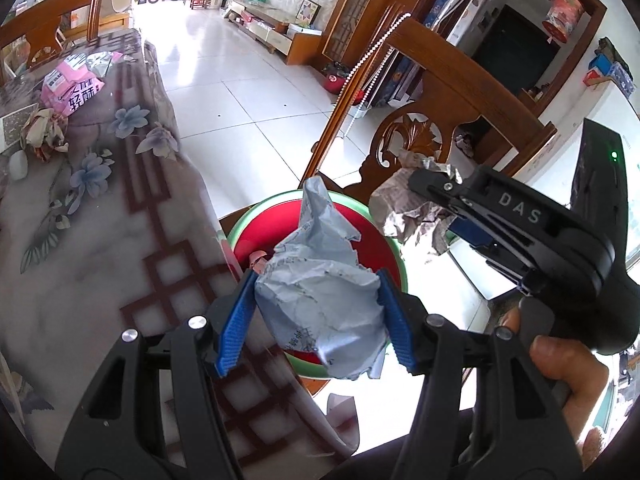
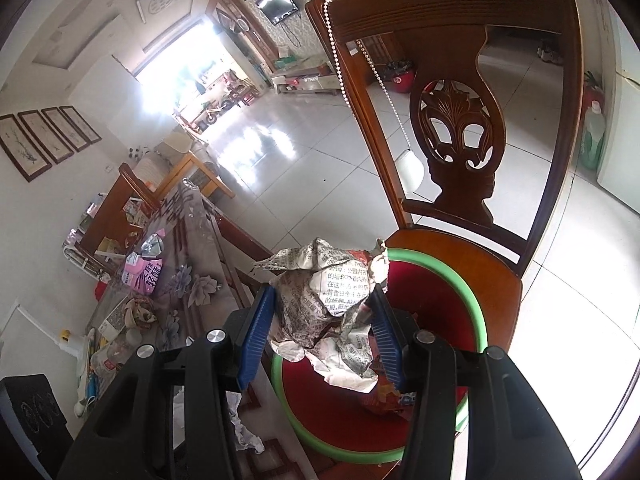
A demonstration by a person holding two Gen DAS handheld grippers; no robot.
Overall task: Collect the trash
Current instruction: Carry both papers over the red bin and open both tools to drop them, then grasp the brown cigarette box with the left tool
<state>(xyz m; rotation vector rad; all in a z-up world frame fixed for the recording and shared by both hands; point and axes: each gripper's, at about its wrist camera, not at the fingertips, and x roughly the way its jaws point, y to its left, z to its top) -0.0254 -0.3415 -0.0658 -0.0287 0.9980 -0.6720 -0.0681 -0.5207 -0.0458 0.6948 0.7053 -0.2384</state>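
My left gripper (image 1: pixel 316 320) is shut on a crumpled pale blue paper (image 1: pixel 320 300), held over a red basin with a green rim (image 1: pixel 362 204) that sits on a wooden chair. My right gripper (image 2: pixel 320 332) is shut on a crumpled newspaper ball (image 2: pixel 328 296), held above the same red basin (image 2: pixel 478 312). In the left wrist view the right gripper (image 1: pixel 424 190) shows at the right with the newspaper (image 1: pixel 404 208) in its jaws, a hand gripping its handle. Some scraps (image 2: pixel 380 398) lie inside the basin.
The table with a floral cloth (image 1: pixel 100 208) lies to the left, bearing a pink packet (image 1: pixel 74 88), crumpled brown paper (image 1: pixel 44 132) and other litter. The carved chair back (image 2: pixel 460 140) rises behind the basin, a bead cord hanging from it. White tiled floor stretches beyond.
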